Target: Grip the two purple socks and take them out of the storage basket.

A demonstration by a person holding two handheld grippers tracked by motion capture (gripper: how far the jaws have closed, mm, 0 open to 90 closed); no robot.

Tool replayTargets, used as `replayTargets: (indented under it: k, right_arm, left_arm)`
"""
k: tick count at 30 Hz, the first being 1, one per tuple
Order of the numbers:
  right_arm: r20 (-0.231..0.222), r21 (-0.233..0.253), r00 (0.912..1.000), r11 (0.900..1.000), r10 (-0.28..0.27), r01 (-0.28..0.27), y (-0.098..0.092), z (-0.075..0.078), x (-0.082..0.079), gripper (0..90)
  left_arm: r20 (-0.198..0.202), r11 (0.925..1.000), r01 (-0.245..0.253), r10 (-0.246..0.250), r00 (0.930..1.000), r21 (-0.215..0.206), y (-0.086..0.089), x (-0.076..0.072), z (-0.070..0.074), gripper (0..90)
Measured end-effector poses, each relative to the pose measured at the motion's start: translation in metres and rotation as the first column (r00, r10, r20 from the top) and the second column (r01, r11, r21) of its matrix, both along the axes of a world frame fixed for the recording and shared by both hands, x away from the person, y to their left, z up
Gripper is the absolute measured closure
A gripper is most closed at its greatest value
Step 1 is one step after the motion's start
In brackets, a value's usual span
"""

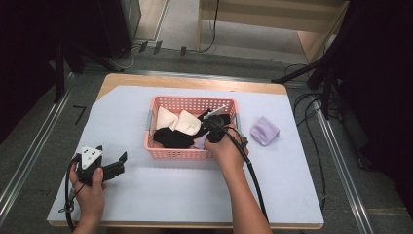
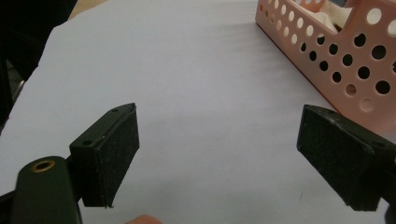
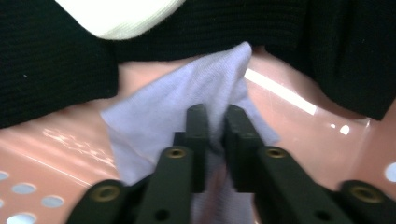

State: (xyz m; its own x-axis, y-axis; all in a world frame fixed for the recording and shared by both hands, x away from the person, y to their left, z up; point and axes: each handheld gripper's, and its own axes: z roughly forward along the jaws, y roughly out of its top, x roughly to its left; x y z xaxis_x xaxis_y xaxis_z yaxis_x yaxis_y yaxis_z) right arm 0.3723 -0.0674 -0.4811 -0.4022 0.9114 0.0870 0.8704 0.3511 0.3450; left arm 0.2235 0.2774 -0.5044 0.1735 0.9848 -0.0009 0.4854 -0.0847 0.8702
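The left gripper [image 1: 113, 159] is resting on the worktop [image 1: 165, 195] near the person, its jaws spread wide with nothing between them. Farther off, the right gripper [image 3: 216, 122] is reaching into the pink basket [image 1: 175, 152], its jaws pinching a lilac cloth [image 3: 187, 107] beside black cloth [image 1: 173, 138] and cream cloths [image 1: 178, 120].
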Motion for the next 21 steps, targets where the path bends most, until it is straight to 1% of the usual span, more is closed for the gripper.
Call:
replayTargets:
  k: [2,3,4,5,6,8,9,10,12,13,14,15,16,17,18,19,20,21]
  right_arm:
    - [0.007,0.024,1.0000,1.000,-0.007,0.007,-0.003,0.000,-0.001,84.7]
    - [0.053,0.035,0.9984,0.999,-0.017,0.015,-0.005,0.000,-0.004,85.0]
    - [0.053,0.035,0.9984,0.999,-0.017,0.015,-0.005,0.000,-0.004,85.0]
    - [0.081,0.050,0.9964,0.999,-0.025,0.021,-0.007,0.001,-0.006,84.9]
    - [0.110,0.077,0.9928,0.996,-0.046,0.038,-0.009,0.002,-0.008,85.0]
    - [0.165,0.133,0.9839,0.990,-0.068,0.046,-0.012,0.007,-0.011,84.8]
    - [0.236,0.150,0.9680,0.987,-0.085,0.051,-0.014,0.014,-0.013,84.8]
    - [0.236,0.150,0.9680,0.987,-0.085,0.051,-0.014,0.014,-0.013,84.8]
    - [0.281,0.185,0.9543,0.982,-0.100,0.049,-0.016,0.020,-0.016,84.9]
    - [0.303,0.201,0.9456,0.978,-0.120,0.059,-0.018,0.023,-0.018,84.9]
    - [0.303,0.201,0.9456,0.978,-0.120,0.059,-0.018,0.023,-0.018,84.9]
    - [0.313,0.217,0.9408,0.974,-0.129,0.062,-0.020,0.024,-0.019,84.9]
    - [0.317,0.226,0.9381,0.972,-0.140,0.068,-0.020,0.025,-0.020,84.9]
    - [0.334,0.238,0.9303,0.968,-0.152,0.073,-0.022,0.027,-0.022,84.9]
    - [0.378,0.282,0.9100,0.957,-0.171,0.063,-0.025,0.031,-0.025,84.9]
    - [0.378,0.282,0.9100,0.957,-0.171,0.063,-0.025,0.031,-0.025,84.9]
    - [0.399,0.310,0.8999,0.950,-0.176,0.048,-0.026,0.034,-0.027,84.9]
    - [0.425,0.326,0.8870,0.945,-0.180,0.035,-0.028,0.036,-0.029,84.9]
  left_arm:
    - [0.001,1.0000,0.000,0.000,1.0000,0.001,0.000,0.000,0.000,13.9]
    - [0.000,1.0000,0.000,0.000,1.0000,0.000,0.000,0.000,0.000,13.9]
    - [0.000,1.0000,0.000,0.000,1.0000,-0.001,0.000,0.000,0.000,13.9]
    - [0.002,1.0000,0.001,-0.001,1.0000,-0.001,0.000,0.000,0.000,13.9]
    - [0.001,1.0000,0.001,-0.001,1.0000,-0.001,0.000,0.000,0.000,13.9]
    - [-0.002,1.0000,0.001,-0.001,1.0000,0.001,0.000,0.000,0.000,13.9]
    - [-0.001,1.0000,0.001,-0.001,1.0000,0.002,0.000,0.000,0.000,13.9]
    - [-0.001,1.0000,0.001,-0.001,1.0000,0.001,0.000,0.000,0.000,13.9]
    - [-0.002,1.0000,0.001,-0.001,1.0000,0.002,0.000,0.000,0.000,13.9]
    - [0.000,1.0000,-0.001,0.001,1.0000,0.001,0.000,0.000,0.000,13.9]
    - [-0.002,1.0000,0.000,0.000,1.0000,0.001,0.000,0.000,0.000,13.9]
    - [-0.002,1.0000,0.000,0.000,1.0000,0.002,0.000,0.000,0.000,13.9]
    - [-0.002,1.0000,0.000,0.000,1.0000,0.001,0.000,0.000,0.000,13.9]
    - [-0.002,1.0000,0.001,-0.001,1.0000,0.002,0.000,0.000,0.000,13.9]
    - [-0.003,1.0000,0.000,0.000,1.0000,0.002,0.000,0.000,0.000,13.9]
    - [-0.002,1.0000,0.000,0.000,1.0000,0.002,0.000,0.000,0.000,13.9]
    - [0.000,1.0000,-0.001,0.001,1.0000,0.002,0.000,0.000,0.000,13.9]
    - [-0.002,1.0000,0.001,-0.001,1.0000,0.002,0.000,0.000,0.000,13.9]
